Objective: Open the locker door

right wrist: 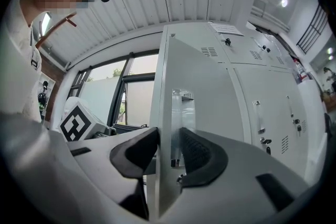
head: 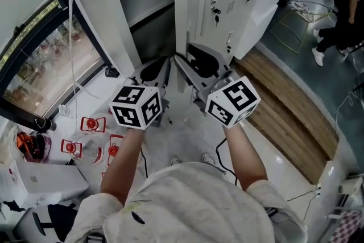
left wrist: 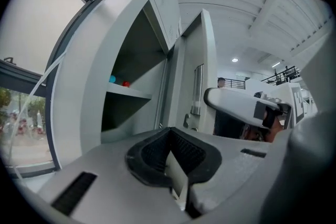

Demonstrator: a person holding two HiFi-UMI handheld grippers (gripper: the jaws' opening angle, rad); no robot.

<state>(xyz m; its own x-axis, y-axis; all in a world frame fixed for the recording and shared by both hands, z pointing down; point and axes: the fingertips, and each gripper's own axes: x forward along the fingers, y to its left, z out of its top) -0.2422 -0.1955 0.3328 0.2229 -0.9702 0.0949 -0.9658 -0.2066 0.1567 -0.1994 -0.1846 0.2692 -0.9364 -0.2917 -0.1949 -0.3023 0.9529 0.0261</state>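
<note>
**Right gripper view is showing the tool pinching the locker door at its free edge**

The right tool [right wrist: 169,152] is closing on the free edge of the locker door [right wrist: 205,97]. One black pad is lying against the inner face, and the other is pressing from outside at the clear handle [right wrist: 181,113]. The left tool [left wrist: 170,157] is carrying nothing; its jaws are meeting and it is hanging in front of the open compartment. The door is standing partly open, so the shelf [left wrist: 128,93] inside is showing with a blue ball [left wrist: 112,79] and a red ball [left wrist: 126,83] on it.

The door is looking like thin painted sheet metal, so I am judging it stiff and rather light, swinging easily on its hinges. The paint is smooth and probably a little slippery, so the ribbed pads are needing a firm pinch. The free edge near the handle is seeming the best place to hold, because it is farthest from the hinge. The clear handle is probably plastic and weaker than the metal, so too hard a squeeze there could be damaging it. The pull should be following the arc of the door.
</note>
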